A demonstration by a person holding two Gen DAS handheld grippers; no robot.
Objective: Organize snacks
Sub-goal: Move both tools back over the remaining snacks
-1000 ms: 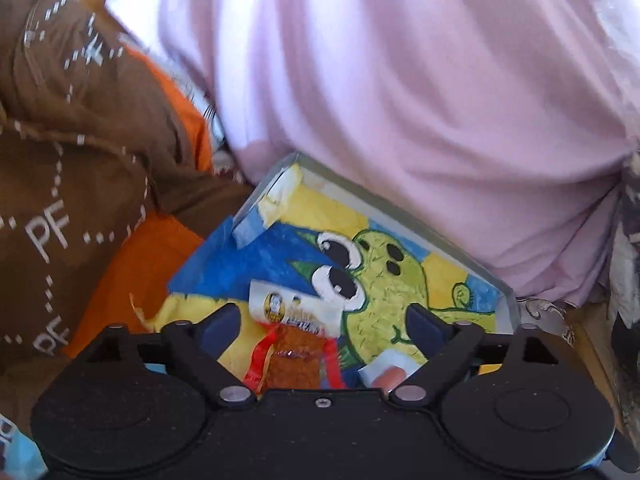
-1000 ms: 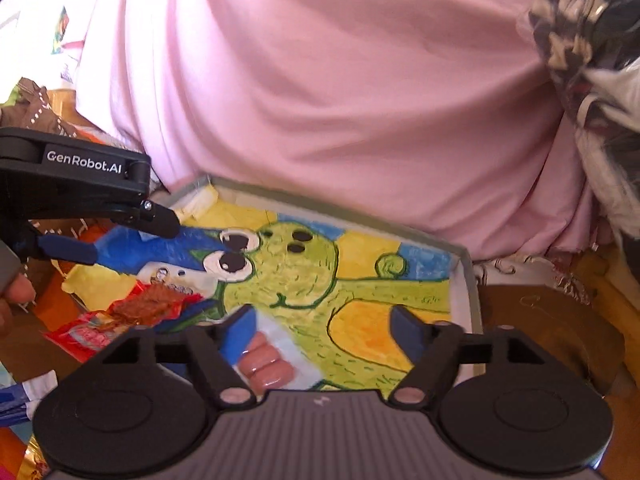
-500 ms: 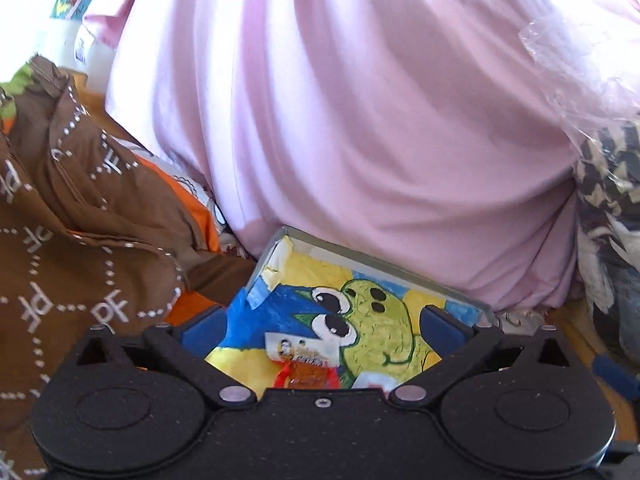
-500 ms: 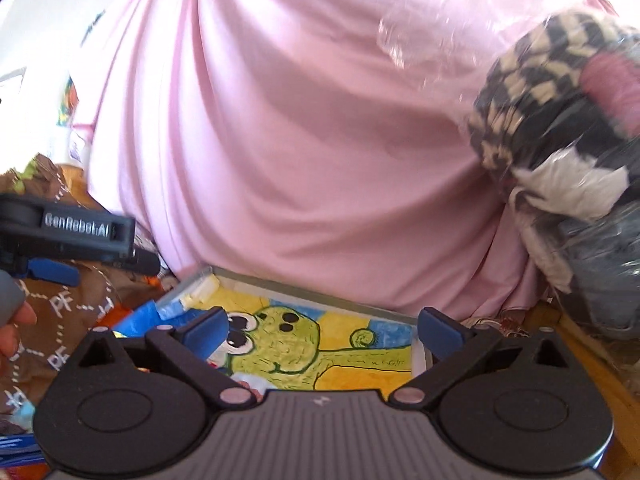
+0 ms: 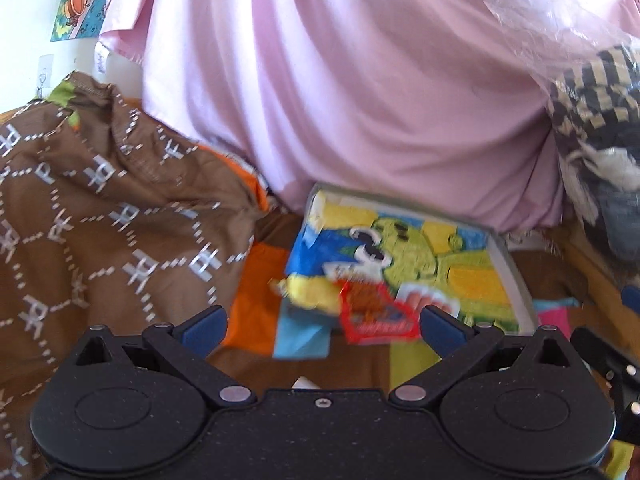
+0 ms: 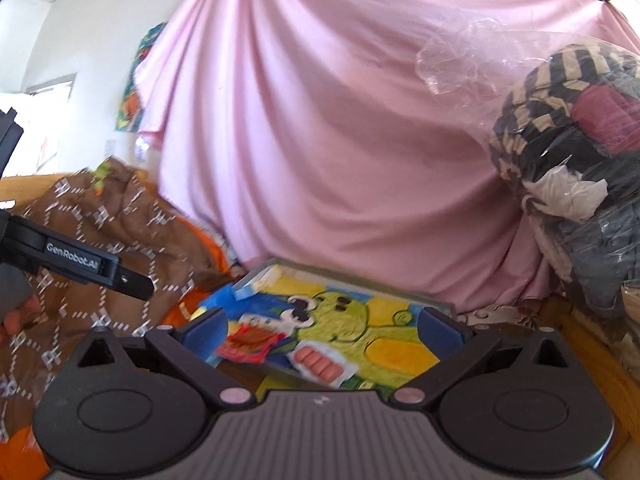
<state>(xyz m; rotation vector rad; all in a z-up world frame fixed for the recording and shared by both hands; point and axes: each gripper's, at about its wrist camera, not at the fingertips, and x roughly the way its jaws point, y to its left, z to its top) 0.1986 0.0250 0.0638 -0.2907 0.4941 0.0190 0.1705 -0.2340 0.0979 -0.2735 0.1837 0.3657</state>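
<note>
A painted board (image 5: 472, 280) with a green cartoon figure lies flat below the pink sheet. A red snack packet (image 5: 372, 314) rests on its near left corner, half over the edge. A clear pack of small sausages (image 5: 426, 300) lies beside it on the board. My left gripper (image 5: 322, 328) hangs open above and short of them, holding nothing. In the right wrist view the board (image 6: 400, 356), the red packet (image 6: 246, 344) and the sausage pack (image 6: 320, 362) sit between the fingers of my open, empty right gripper (image 6: 324, 330). One finger (image 6: 132, 280) of the left gripper shows at the left.
A pink sheet (image 6: 340, 140) hangs behind the board. A brown patterned cloth (image 5: 100, 220) over orange fabric is heaped at the left. A clear bag of clothes (image 6: 572, 152) stands at the right. Blue (image 5: 304, 336) and yellow papers lie near the board. A hand (image 6: 16, 316) holds the left gripper.
Both grippers have drawn back and up from the board, so it looks smaller and farther off. The red packet and sausage pack stay on it. Both grippers remain open.
</note>
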